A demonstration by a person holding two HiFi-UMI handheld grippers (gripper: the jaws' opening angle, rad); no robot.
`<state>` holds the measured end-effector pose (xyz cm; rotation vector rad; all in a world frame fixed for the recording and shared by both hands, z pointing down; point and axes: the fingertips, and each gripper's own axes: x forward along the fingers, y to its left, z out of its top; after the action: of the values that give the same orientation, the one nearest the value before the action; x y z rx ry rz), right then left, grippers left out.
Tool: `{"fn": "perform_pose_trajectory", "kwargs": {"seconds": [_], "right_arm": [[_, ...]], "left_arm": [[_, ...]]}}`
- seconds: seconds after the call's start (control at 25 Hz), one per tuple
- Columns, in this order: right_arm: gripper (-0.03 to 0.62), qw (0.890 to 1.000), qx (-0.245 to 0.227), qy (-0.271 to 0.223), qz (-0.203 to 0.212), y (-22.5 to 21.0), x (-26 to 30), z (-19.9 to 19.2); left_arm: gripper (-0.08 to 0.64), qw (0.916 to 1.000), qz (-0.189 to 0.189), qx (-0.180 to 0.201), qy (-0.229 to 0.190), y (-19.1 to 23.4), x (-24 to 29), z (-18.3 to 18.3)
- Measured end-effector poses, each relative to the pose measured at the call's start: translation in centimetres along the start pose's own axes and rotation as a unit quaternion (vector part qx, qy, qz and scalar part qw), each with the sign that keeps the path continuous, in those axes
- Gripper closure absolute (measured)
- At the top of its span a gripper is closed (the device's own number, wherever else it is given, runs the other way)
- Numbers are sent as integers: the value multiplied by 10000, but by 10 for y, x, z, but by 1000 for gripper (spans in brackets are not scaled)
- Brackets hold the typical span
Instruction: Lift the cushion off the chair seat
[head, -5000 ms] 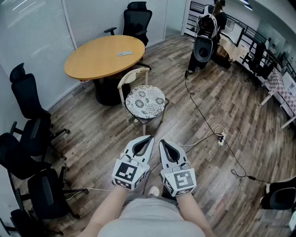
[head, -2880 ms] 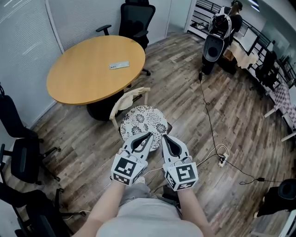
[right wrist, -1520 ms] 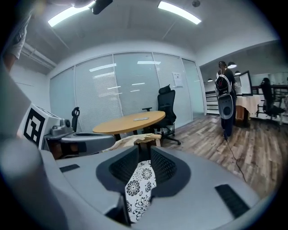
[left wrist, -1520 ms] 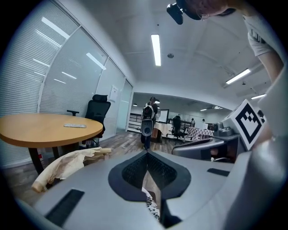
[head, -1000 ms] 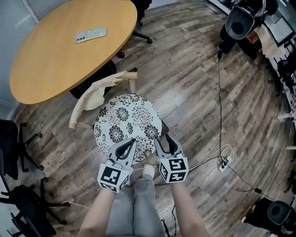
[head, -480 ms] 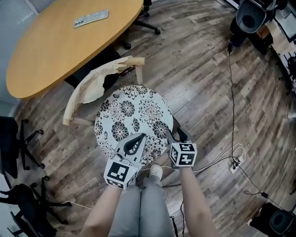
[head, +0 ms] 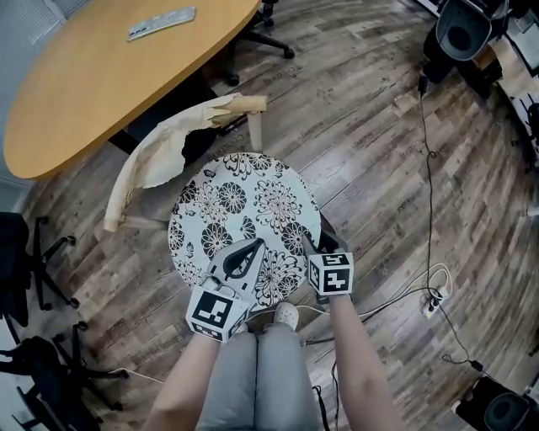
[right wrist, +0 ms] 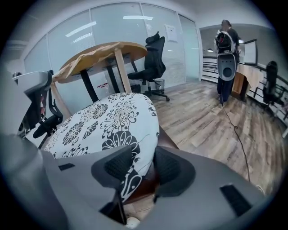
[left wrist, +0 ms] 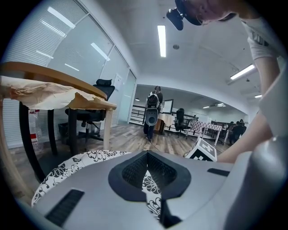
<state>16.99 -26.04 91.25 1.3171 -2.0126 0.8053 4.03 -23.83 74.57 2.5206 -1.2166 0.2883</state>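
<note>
The round white cushion (head: 240,206) with black flowers lies on the seat of a wooden chair with a torn backrest (head: 160,151). My left gripper (head: 251,246) hovers over the cushion's near edge, shut with nothing held; in the left gripper view (left wrist: 146,153) its pads meet and the cushion (left wrist: 67,166) shows below. My right gripper (head: 310,242) points down at the cushion's right rim. In the right gripper view (right wrist: 144,168) the jaws are closing with the cushion's edge (right wrist: 108,121) between them, and a gap shows beside the brown seat (right wrist: 168,140).
A round wooden table (head: 101,76) with a remote (head: 160,23) stands behind the chair. Black office chairs (head: 17,252) crowd the left. A cable (head: 425,126) runs across the wood floor to a power strip (head: 434,301). The person's shoe (head: 287,316) is under the seat's front.
Both grippers have sunk towards the cushion. The right one dropped further and tipped down at the cushion's right rim. The left one stays shut over the near edge.
</note>
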Motion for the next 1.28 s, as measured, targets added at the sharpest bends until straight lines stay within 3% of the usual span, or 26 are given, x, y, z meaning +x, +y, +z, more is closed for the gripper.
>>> {"fn": "perform_pose_trajectory", "kwargs": {"seconds": [0.24, 0.56, 0.88, 1.28], "right_arm": [[541, 9997, 217, 149, 15, 11, -3, 5], [555, 9995, 289, -70, 107, 26, -30, 29], [557, 9994, 101, -267, 203, 48, -69, 69], [557, 9982, -139, -554, 193, 76, -118, 121]], "left_arm": [[557, 10000, 13, -52, -6, 3, -6, 7], [557, 9999, 126, -78, -4, 8, -22, 28], [557, 9996, 261, 47, 28, 4, -38, 62], [557, 9987, 451, -106, -206, 7, -58, 111]]}}
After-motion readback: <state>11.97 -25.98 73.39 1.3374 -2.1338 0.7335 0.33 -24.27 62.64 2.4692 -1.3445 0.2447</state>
